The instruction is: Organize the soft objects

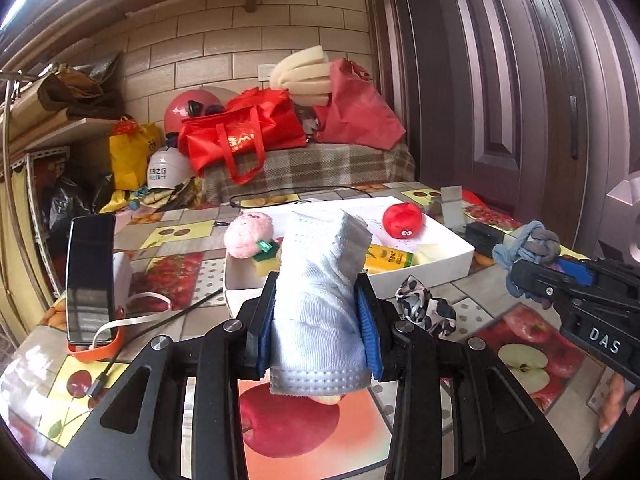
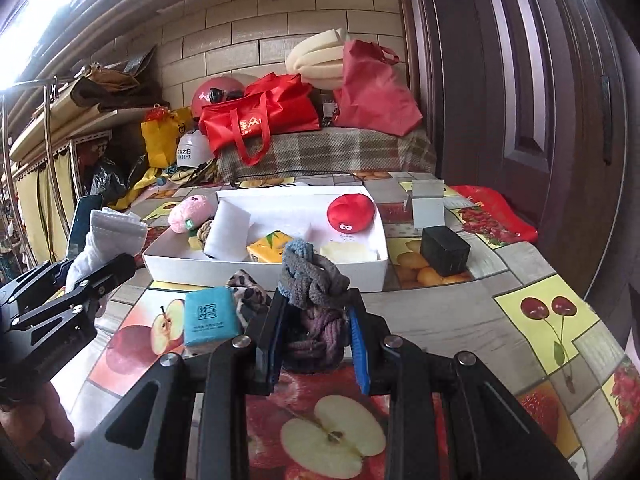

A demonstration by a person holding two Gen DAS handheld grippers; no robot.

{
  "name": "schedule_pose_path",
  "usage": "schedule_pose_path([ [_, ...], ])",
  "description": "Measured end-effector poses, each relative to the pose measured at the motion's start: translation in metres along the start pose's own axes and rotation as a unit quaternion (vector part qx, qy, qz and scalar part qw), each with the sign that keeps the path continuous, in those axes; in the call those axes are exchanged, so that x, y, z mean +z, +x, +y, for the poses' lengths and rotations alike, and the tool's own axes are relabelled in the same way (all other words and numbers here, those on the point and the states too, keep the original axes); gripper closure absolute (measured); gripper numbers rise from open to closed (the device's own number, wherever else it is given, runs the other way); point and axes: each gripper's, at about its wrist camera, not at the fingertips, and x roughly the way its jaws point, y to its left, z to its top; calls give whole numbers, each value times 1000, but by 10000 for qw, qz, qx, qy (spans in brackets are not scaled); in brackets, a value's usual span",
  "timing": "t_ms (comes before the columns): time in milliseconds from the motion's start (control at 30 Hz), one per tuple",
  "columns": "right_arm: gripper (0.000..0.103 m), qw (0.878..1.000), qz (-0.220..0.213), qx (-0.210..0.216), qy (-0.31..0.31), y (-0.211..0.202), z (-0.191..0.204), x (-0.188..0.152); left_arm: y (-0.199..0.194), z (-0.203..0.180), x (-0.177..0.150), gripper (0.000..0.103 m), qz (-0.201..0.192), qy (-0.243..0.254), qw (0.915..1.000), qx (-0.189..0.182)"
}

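My left gripper (image 1: pixel 318 320) is shut on a rolled pale-blue sock (image 1: pixel 324 280), held upright above the table in front of the white box (image 1: pixel 440 266). The same sock (image 2: pixel 106 236) shows at the left of the right wrist view. My right gripper (image 2: pixel 316 332) is shut on a knotted blue, grey and purple braided rope (image 2: pixel 310 280); in the left wrist view that rope (image 1: pixel 528 246) sticks out of the right gripper (image 1: pixel 532 280). Inside the white box (image 2: pixel 256 270) lie a red plush ball (image 2: pixel 351 212), a white sponge (image 2: pixel 228 234), a yellow packet (image 2: pixel 270 246) and a pale sponge (image 2: pixel 348 252).
A pink plush (image 2: pixel 190 208) leans on the box's left corner. A teal packet (image 2: pixel 210 316) and a leopard-print scrunchie (image 2: pixel 246 290) lie before the box. A black block (image 2: pixel 445 250) stands to its right. A phone (image 1: pixel 90 276) rests in an orange stand with cables.
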Motion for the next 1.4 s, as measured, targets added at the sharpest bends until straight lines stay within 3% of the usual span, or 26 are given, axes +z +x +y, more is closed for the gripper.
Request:
schedule_pose_path([
  [233,75,9996,-34,273,-54,0,42,-2,-9,-2,-6,68,126,-367,9992,88],
  [267,75,9995,-42,308,-51,-1,48,-3,-10,-1,-5,68,145,-470,9985,234],
  [400,75,9997,-120,199,18,-2,50,-2,-10,3,-6,67,196,-680,9971,285],
  [700,75,9991,19,29,424,-1,20,-5,-6,6,-5,68,175,-615,9970,424],
  [1033,75,9959,-70,-791,422,-8,-50,-2,1,40,-6,68,83,-303,9965,768],
  [1200,75,9916,-27,-1190,503,-4,-89,0,10,71,-6,68,144,-485,9938,987],
  [1300,75,9908,70,-1164,684,2,-102,0,18,82,-6,68,338,-714,9917,1016],
  [1400,75,9929,93,-1077,490,7,-91,1,19,71,-5,68,252,-520,9932,1010],
])
